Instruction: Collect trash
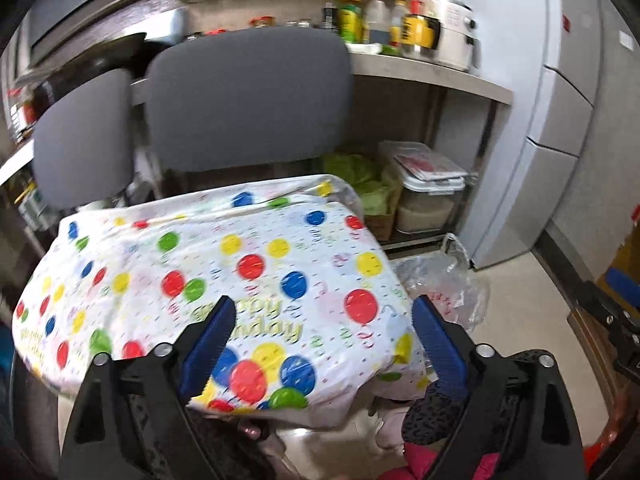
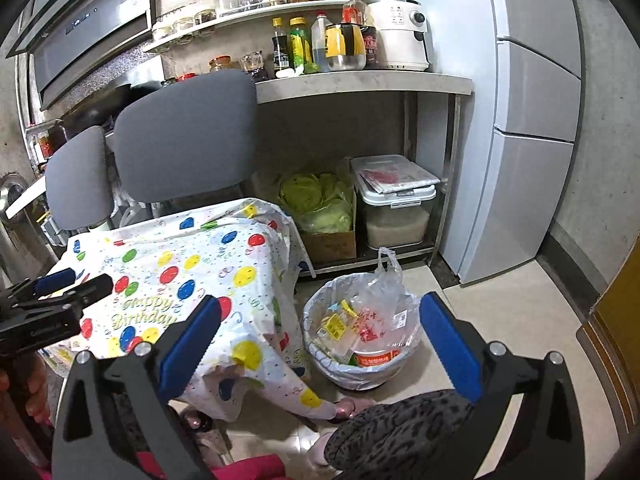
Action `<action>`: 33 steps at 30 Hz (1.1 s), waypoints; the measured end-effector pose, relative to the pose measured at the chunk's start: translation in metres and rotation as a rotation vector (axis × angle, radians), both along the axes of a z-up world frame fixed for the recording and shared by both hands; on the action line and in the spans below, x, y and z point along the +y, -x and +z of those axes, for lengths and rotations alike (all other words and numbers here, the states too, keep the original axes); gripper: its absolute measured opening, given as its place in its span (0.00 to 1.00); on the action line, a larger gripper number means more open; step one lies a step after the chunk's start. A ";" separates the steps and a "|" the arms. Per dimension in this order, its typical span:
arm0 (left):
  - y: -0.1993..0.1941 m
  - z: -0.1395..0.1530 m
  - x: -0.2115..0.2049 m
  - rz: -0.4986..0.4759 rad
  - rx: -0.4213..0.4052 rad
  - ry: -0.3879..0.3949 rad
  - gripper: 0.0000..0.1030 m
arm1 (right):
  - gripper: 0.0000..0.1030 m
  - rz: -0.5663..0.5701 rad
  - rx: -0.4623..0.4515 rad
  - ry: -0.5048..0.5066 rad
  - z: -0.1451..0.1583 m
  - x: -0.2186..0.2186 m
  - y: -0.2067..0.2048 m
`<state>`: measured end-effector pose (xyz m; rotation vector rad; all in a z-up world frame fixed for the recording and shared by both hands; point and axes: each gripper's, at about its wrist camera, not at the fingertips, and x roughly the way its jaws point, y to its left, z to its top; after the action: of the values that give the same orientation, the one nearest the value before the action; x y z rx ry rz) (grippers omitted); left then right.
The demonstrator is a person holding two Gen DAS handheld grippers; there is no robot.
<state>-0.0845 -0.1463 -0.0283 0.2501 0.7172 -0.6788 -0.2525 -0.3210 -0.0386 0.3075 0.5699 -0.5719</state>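
A small table under a balloon-print "Happy Birthday" cloth (image 1: 208, 264) fills the left wrist view; it also shows in the right wrist view (image 2: 192, 276). My left gripper (image 1: 324, 344) is open and empty above the cloth's near edge; it also shows at the left edge of the right wrist view (image 2: 64, 284). My right gripper (image 2: 320, 344) is open and empty, held above the floor between the table and a round bin (image 2: 360, 364). The bin has a clear bag liner and holds wrappers, plastic bags and a red-labelled cup. Part of the bin's bag (image 1: 444, 284) shows right of the table.
Two grey chairs (image 2: 184, 136) stand behind the table. A counter with bottles and an air fryer (image 2: 404, 32) is beyond. Under it sit a box of cabbage (image 2: 320, 204) and a rice container (image 2: 396, 204). A fridge (image 2: 532, 120) is at right. The person's legs are below.
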 end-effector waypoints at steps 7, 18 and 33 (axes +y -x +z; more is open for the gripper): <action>0.010 0.003 0.024 0.060 -0.049 -0.064 0.90 | 0.94 0.017 -0.011 0.036 0.011 0.023 0.008; 0.010 -0.005 0.019 0.032 -0.027 -0.105 0.90 | 0.94 -0.006 0.026 0.039 0.003 0.018 0.006; 0.009 -0.003 0.019 0.040 -0.024 -0.101 0.90 | 0.94 -0.014 0.027 0.037 0.001 0.014 0.008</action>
<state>-0.0931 -0.1270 -0.0316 0.3355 0.7323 -0.6017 -0.2604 -0.3070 -0.0372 0.2690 0.5824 -0.5999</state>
